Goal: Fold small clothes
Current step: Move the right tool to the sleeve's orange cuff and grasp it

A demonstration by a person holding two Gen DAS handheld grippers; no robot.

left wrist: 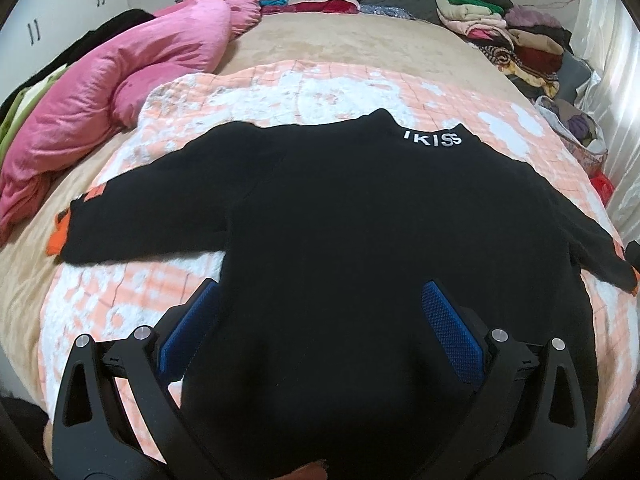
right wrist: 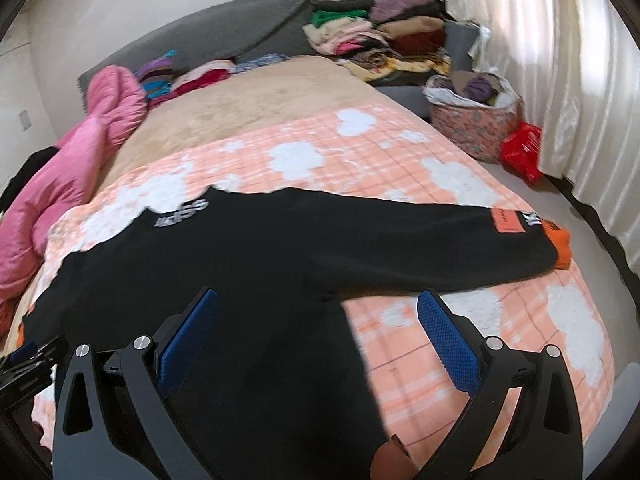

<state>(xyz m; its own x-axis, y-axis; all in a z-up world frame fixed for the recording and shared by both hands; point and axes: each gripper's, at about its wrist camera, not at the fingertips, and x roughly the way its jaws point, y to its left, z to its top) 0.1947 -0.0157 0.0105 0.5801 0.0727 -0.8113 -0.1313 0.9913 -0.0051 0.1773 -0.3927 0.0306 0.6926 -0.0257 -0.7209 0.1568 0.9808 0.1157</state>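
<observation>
A small black sweater (left wrist: 340, 220) with white lettering at the collar lies flat on a peach and white blanket (left wrist: 280, 84), sleeves spread to both sides with orange cuffs. My left gripper (left wrist: 320, 300) is open over the sweater's lower body, empty. The sweater also shows in the right wrist view (right wrist: 260, 256), with its right sleeve reaching to an orange cuff (right wrist: 558, 246). My right gripper (right wrist: 318, 304) is open above the sweater's right side near the armpit, empty. The left gripper's tip (right wrist: 28, 356) shows at the left edge of the right wrist view.
A pink quilt (left wrist: 120, 80) lies bunched at the left of the bed. Folded clothes (left wrist: 508, 36) are piled at the far right corner. A patterned basket (right wrist: 476, 120) and a red bag (right wrist: 522, 152) stand on the floor by the white curtain (right wrist: 560, 60).
</observation>
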